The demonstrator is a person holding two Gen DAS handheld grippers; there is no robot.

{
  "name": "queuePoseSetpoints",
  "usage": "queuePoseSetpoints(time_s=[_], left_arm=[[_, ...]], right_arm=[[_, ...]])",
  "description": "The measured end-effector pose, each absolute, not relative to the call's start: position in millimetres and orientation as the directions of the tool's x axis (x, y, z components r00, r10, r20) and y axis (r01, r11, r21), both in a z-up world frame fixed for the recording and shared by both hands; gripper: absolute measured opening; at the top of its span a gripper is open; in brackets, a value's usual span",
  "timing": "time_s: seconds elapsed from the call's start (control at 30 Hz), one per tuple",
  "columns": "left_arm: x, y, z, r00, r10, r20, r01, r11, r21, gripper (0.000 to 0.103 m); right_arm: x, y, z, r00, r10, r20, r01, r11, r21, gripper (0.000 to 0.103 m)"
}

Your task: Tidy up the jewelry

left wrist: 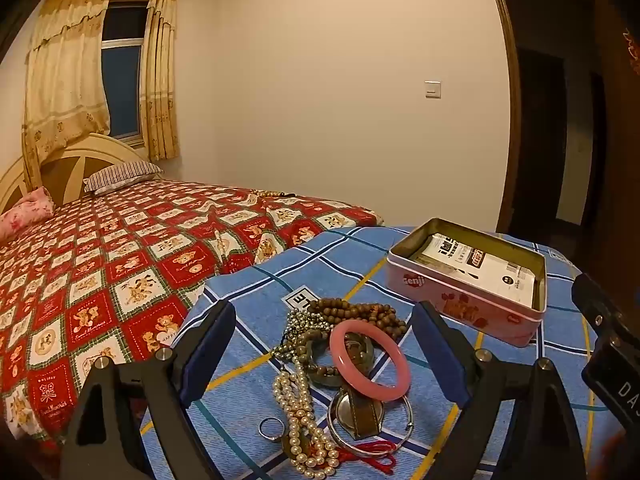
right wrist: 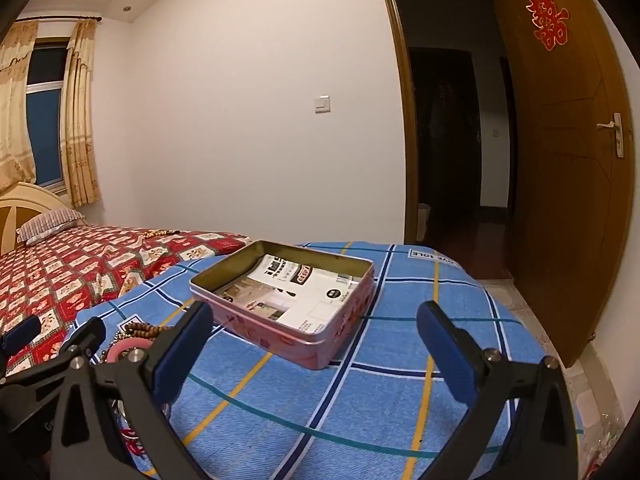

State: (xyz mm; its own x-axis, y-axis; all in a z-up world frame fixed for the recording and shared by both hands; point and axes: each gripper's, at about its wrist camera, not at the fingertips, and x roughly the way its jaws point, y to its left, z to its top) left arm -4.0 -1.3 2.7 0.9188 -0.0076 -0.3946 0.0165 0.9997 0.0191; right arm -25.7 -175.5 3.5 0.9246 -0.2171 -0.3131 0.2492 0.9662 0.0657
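Note:
A pile of jewelry lies on the blue checked cloth point(left wrist: 256, 280): a pink bangle point(left wrist: 370, 361), brown wooden beads point(left wrist: 360, 314), a pearl necklace point(left wrist: 298, 412), a silver bangle point(left wrist: 404, 428), a small ring point(left wrist: 271, 429) and a red cord point(left wrist: 374, 454). My left gripper point(left wrist: 324, 328) is open, its fingers on either side of the pile. A pink open tin point(left wrist: 464, 304) holding printed paper stands to the right, also in the right wrist view point(right wrist: 296, 338). My right gripper point(right wrist: 316, 316) is open and empty, just before the tin.
A bed with a red bear-pattern quilt point(left wrist: 120, 264) lies to the left, with beads point(left wrist: 272, 193) on its far edge. An open brown door point(right wrist: 568, 160) and dark doorway point(right wrist: 448, 140) are at the right. The cloth's edge drops off to the tiled floor point(right wrist: 532, 312).

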Motion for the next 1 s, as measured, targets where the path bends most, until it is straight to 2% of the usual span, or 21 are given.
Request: queuePoseSetpoints(time_s=[1.0], left_arm=[[-3.7, -0.6, 1.4, 0.918, -0.010, -0.397, 0.017, 1.000, 0.012, 0.090]], right_arm=[[-27.0, -178.6, 3.3, 0.924, -0.213, -0.317, 0.249, 0.965, 0.078, 0.103]])
